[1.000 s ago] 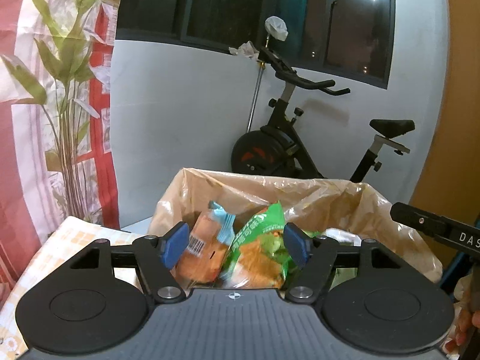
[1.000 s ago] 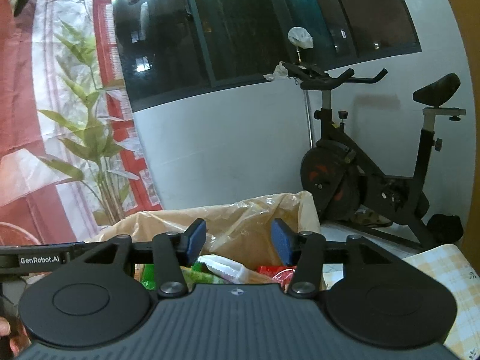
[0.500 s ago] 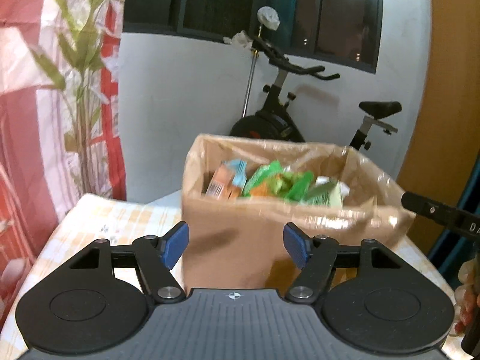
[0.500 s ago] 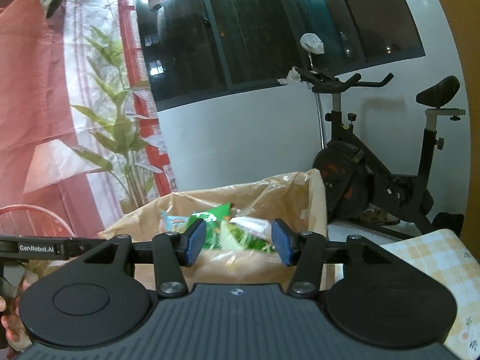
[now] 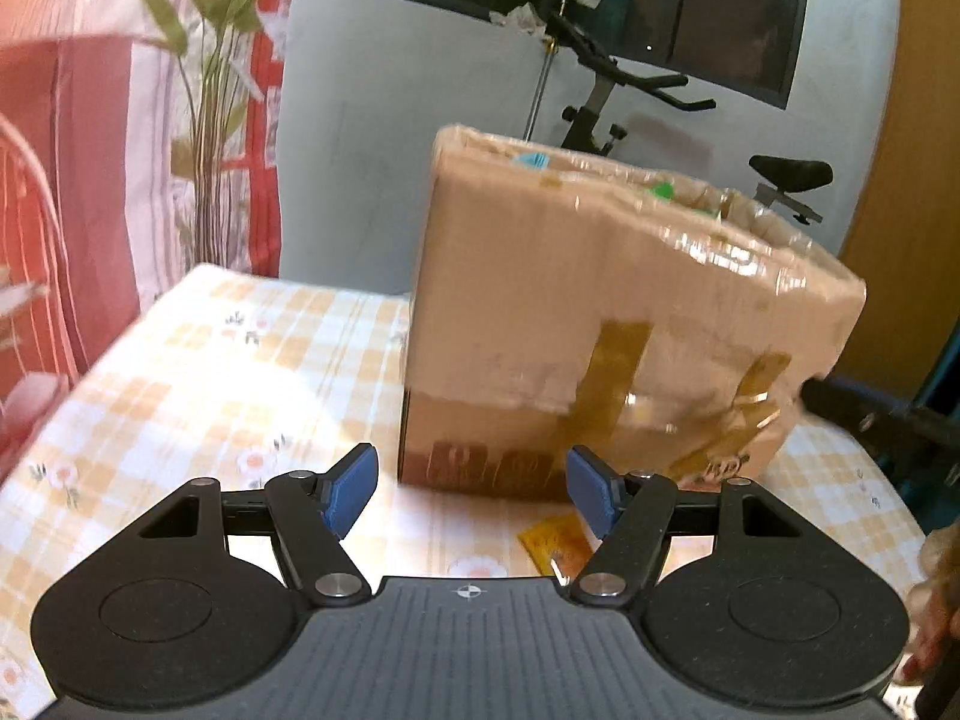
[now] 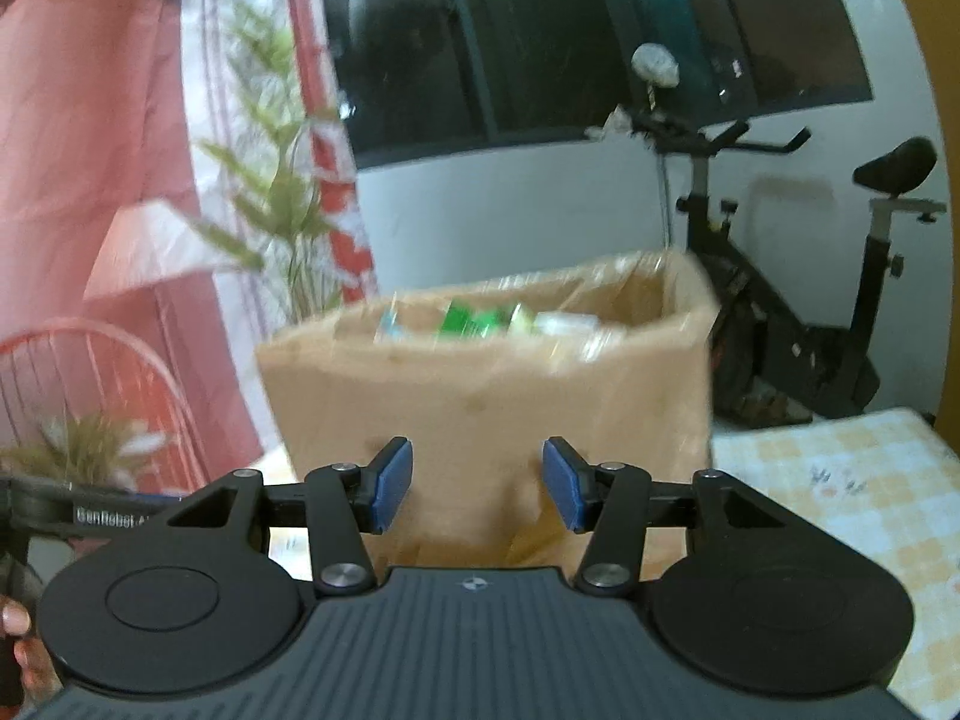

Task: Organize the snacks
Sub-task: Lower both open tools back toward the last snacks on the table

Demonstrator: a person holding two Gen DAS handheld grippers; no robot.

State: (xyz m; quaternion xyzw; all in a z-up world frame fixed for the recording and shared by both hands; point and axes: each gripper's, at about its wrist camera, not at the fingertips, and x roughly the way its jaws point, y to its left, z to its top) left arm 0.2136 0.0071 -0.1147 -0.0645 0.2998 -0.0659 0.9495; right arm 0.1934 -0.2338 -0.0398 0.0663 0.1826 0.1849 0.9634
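A taped cardboard box (image 5: pixel 600 312) stands on the checked tablecloth (image 5: pixel 198 396); green and blue snack packets (image 6: pixel 480 318) peek over its rim. My left gripper (image 5: pixel 474 495) is open just in front of the box's lower face, with nothing between its blue pads. A small orange sachet (image 5: pixel 555 543) lies on the cloth beside the right pad. My right gripper (image 6: pixel 477 492) is open too and empty, level with the front wall of the box (image 6: pixel 492 408).
An exercise bike (image 6: pixel 798 312) stands behind the box against the white wall. A potted plant (image 5: pixel 210 96) and a red and pink curtain (image 5: pixel 72 150) fill the left. The other gripper's black bar (image 5: pixel 888 420) crosses the right edge; a red wire chair (image 6: pixel 102 396) sits at left.
Both grippers have pulled back and sunk from above the box's open top to in front of its side wall. The packets once between the left pads now lie in the box. The sachet has come into view.
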